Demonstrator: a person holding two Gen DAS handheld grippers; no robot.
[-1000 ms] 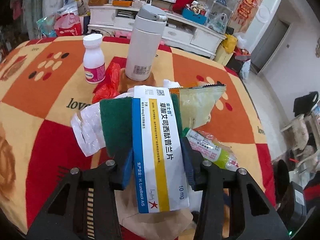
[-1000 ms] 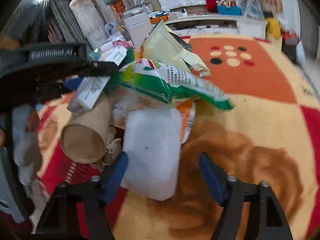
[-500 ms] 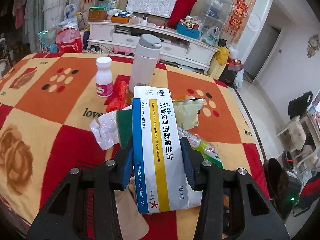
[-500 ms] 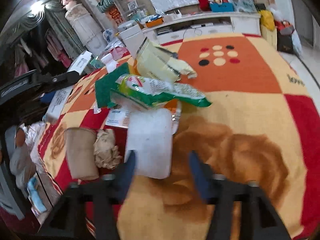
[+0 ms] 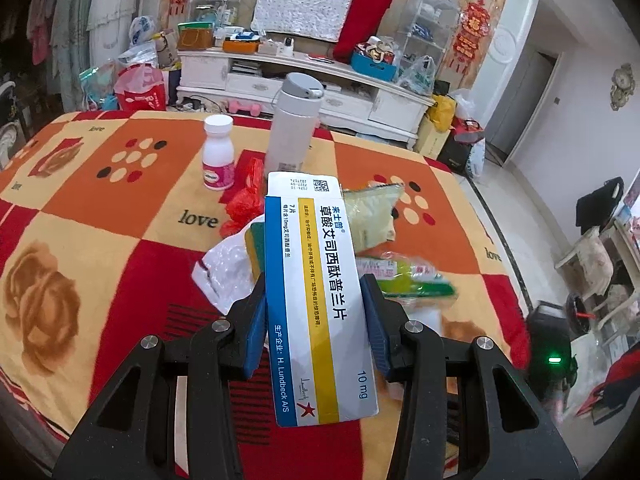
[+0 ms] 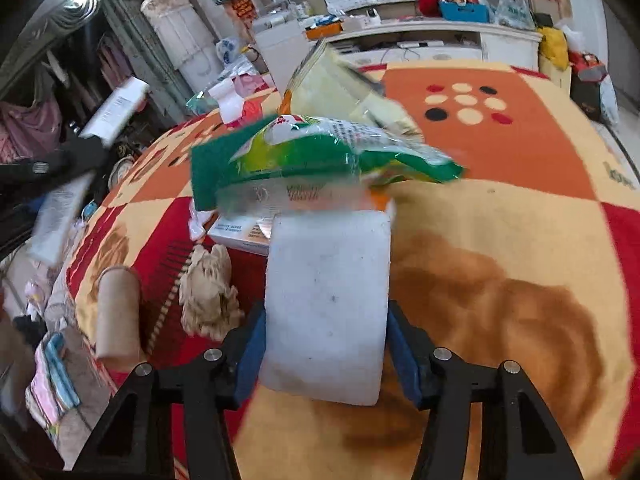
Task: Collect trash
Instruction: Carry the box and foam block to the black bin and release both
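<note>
Left wrist view: I am holding a medicine box [image 5: 316,300] clamped in the left gripper [image 5: 316,320] jaws while the right gripper [image 6: 324,344] jaws are closing on a white sponge [image 6: 326,304], with wrappers and a cardboard tube [image 6: 118,316] remaining on the table [image 5: 100,208].

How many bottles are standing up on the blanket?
2: a small white pill bottle with a pink label, and right of it a tall white flask. The trash pile may hide more.

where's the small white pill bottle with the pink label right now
In the left wrist view, the small white pill bottle stands upright on the blanket, upper left of centre, just left of the tall white thermos.
</note>
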